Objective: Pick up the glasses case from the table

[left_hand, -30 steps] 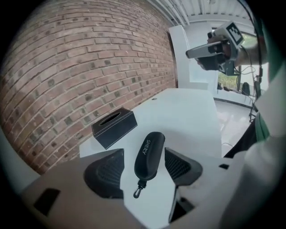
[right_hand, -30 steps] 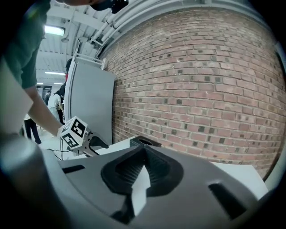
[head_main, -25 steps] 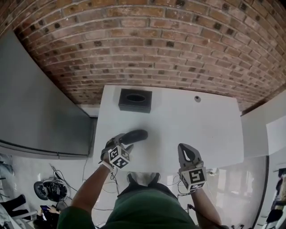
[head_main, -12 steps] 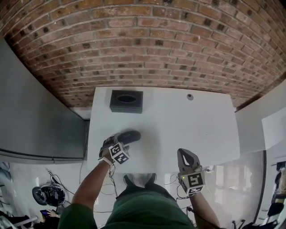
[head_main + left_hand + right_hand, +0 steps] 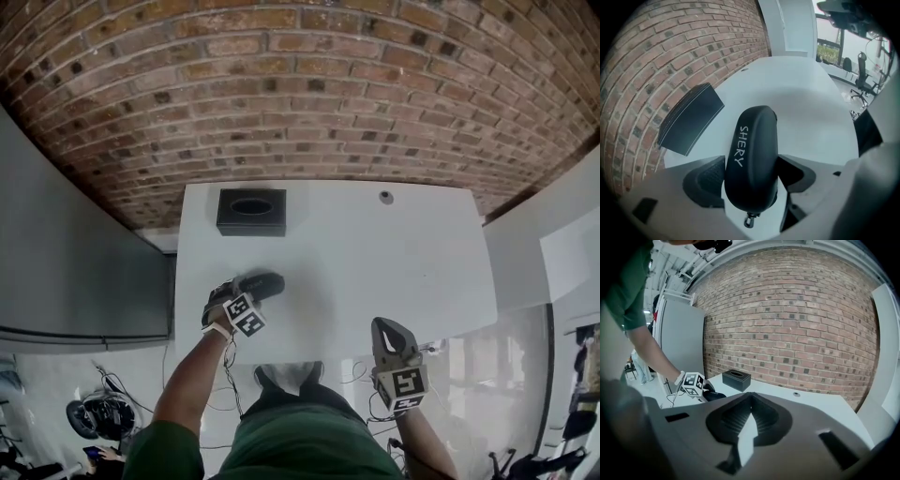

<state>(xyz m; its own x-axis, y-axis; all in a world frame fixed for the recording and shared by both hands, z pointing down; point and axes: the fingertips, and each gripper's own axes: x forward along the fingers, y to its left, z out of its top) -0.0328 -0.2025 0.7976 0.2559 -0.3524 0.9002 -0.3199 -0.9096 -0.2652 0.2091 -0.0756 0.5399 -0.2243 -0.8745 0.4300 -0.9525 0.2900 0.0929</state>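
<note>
While the left gripper (image 5: 752, 180) stands over the near left part of the white bench (image 5: 375, 253), its jaws are spread wide to either side of the black glasses case (image 5: 751, 140), which lies flat on the bench top between them. As far as the left gripper view tells, the pads flank the case without squeezing it: a dark gap shows on the right-hand side, while on the left the case's curve overlaps the ribbed pad. Along the lid of the case runs the word "SHERY" in white capitals, and a small metal clip (image 5: 749, 219) hangs from its near end. Beyond the case, near the bench's far left corner, sits a black tissue box (image 5: 689, 119) with an oval slot in its top, close to the brick wall (image 5: 300, 94). A small round fitting (image 5: 385, 197) lies on the far edge of the bench.

Off the near right edge of the bench, the right gripper (image 5: 750, 397) is closed, its ribbed tips meeting with nothing between them. Each gripper carries a cube (image 5: 244, 316) printed with black-and-white square markers.
</note>
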